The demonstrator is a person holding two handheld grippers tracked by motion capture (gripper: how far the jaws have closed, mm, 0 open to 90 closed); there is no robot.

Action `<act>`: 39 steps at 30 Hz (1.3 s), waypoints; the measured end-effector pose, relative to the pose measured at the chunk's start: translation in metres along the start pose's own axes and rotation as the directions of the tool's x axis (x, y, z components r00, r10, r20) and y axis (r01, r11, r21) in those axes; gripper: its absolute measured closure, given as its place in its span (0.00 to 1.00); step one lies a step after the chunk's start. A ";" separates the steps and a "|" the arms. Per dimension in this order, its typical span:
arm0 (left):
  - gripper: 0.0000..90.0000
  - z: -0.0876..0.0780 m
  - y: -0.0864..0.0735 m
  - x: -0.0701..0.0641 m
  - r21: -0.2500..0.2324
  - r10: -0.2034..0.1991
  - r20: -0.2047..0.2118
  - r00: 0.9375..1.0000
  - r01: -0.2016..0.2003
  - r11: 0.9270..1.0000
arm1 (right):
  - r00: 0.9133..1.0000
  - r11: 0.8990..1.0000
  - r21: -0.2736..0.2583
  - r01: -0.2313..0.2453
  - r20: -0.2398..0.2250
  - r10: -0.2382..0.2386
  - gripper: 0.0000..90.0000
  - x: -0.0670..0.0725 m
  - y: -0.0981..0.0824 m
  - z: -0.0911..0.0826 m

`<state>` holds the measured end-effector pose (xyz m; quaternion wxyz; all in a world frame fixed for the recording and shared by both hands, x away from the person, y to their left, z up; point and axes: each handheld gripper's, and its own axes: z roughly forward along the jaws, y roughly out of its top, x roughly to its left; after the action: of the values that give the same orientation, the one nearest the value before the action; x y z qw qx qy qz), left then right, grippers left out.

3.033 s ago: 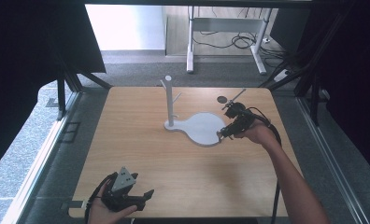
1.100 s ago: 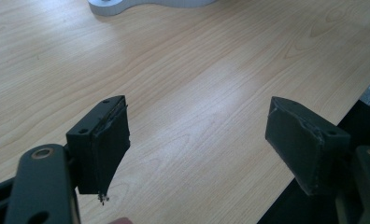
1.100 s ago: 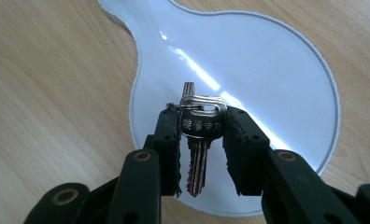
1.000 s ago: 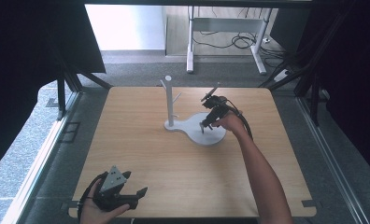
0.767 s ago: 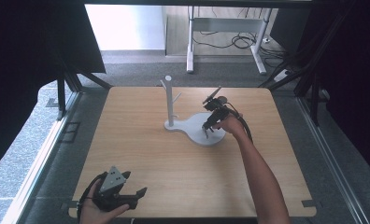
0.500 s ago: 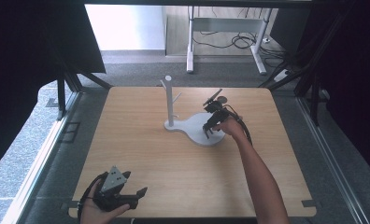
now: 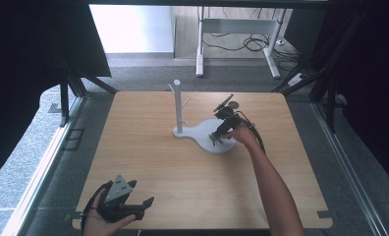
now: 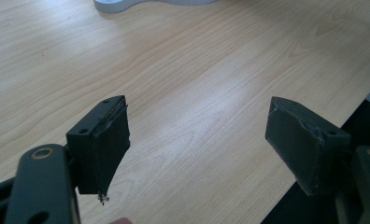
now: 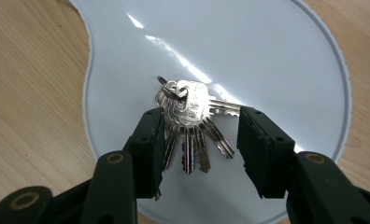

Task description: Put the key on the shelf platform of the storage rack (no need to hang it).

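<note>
A bunch of silver keys (image 9: pixel 190 121) on a ring lies flat on the glossy white base (image 9: pixel 248 56) of a stand. My right gripper (image 9: pixel 199 116) points down over them. Its jaws have just been opening and now stand apart on either side of the fanned keys, without pressing on them. From above, the right gripper (image 7: pixel 218 137) sits on the round part of the white base (image 7: pixel 202 133), right of the upright post (image 7: pixel 178 105). My left gripper (image 7: pixel 133 204) rests at the table's near left edge. Its jaws are wide open with nothing between them (image 8: pixel 197 126).
The white post has short pegs sticking out of it. The wooden table (image 7: pixel 148 147) is bare wood around the stand. A cable trails from the right gripper along the forearm (image 7: pixel 271 182). Dark curtains and metal frame bars border the table.
Three seconds ago the right gripper was at the base's right side; it has moved left onto the round part. Over the last second it has barely shifted. The left hand has stayed put.
</note>
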<state>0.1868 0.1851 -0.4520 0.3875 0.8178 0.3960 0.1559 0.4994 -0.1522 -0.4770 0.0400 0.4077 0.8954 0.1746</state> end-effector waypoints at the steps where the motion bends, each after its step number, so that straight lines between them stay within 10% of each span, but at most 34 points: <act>1: 0.25 0.000 0.000 0.000 0.000 0.000 0.000 1.000 0.000 1.000 | 1.000 1.000 0.000 0.000 0.000 0.000 0.58 0.000 0.000 0.000; 18: 0.25 0.001 -0.001 0.001 0.006 -0.006 -0.004 1.000 0.006 1.000 | 0.999 0.993 -0.115 0.024 -0.043 -0.029 0.54 0.006 -0.031 -0.044; 39: 0.25 0.015 0.000 -0.003 0.040 0.004 0.010 1.000 -0.004 0.999 | 0.998 0.968 -0.249 0.017 -0.047 -0.030 0.51 0.009 -0.170 -0.093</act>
<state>0.1931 0.1758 -0.4617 0.3725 0.8269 0.3956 0.1446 0.3521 -0.2744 -0.4483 0.0702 0.3841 0.8719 0.2954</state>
